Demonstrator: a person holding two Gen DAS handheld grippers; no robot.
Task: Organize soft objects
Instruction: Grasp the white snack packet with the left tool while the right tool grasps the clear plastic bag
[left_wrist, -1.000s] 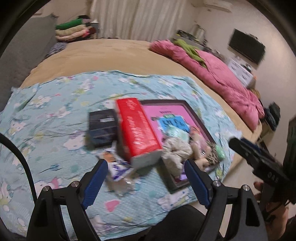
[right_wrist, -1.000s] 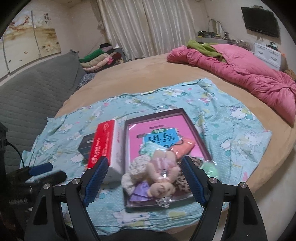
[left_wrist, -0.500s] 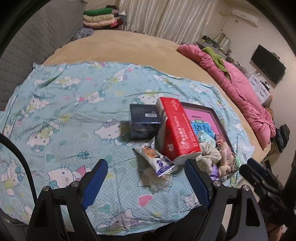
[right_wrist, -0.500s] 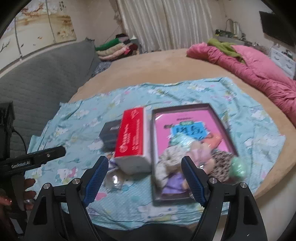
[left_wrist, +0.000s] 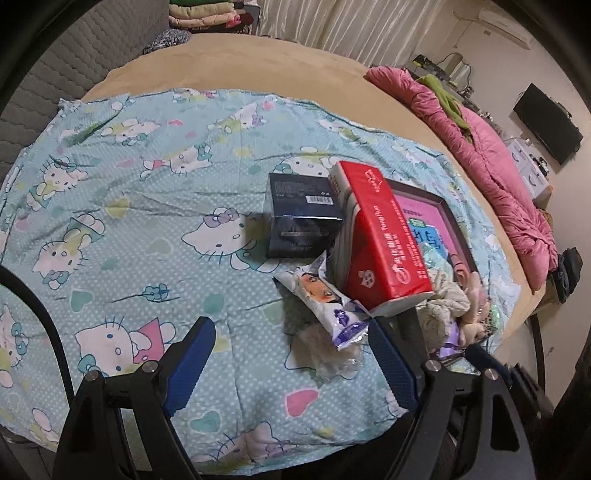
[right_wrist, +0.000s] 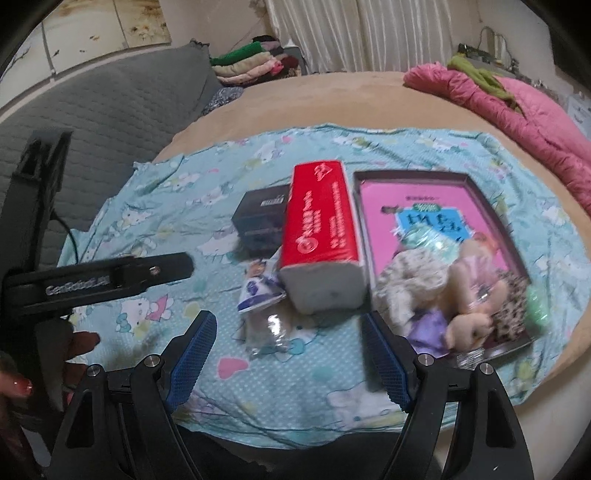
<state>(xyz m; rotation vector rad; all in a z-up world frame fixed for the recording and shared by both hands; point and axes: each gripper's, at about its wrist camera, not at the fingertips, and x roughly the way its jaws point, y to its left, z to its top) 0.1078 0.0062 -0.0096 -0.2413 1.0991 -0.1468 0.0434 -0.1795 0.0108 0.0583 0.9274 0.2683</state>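
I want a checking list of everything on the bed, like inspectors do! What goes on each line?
Surface: kitty-print sheet spread over a tan bed.
Job's things: soft toys and scrunchies piled in the tray, on its pink book.
Clutter: red tissue pack beside the tray; dark box on its other side; snack packet and clear wrapper in front.
Grippers: left hand-held gripper and right hand-held gripper, both open, empty, above the sheet.
Cables: black cord by the left hand-held gripper.
Surroundings: pink quilt, folded clothes, curtains, wall TV.
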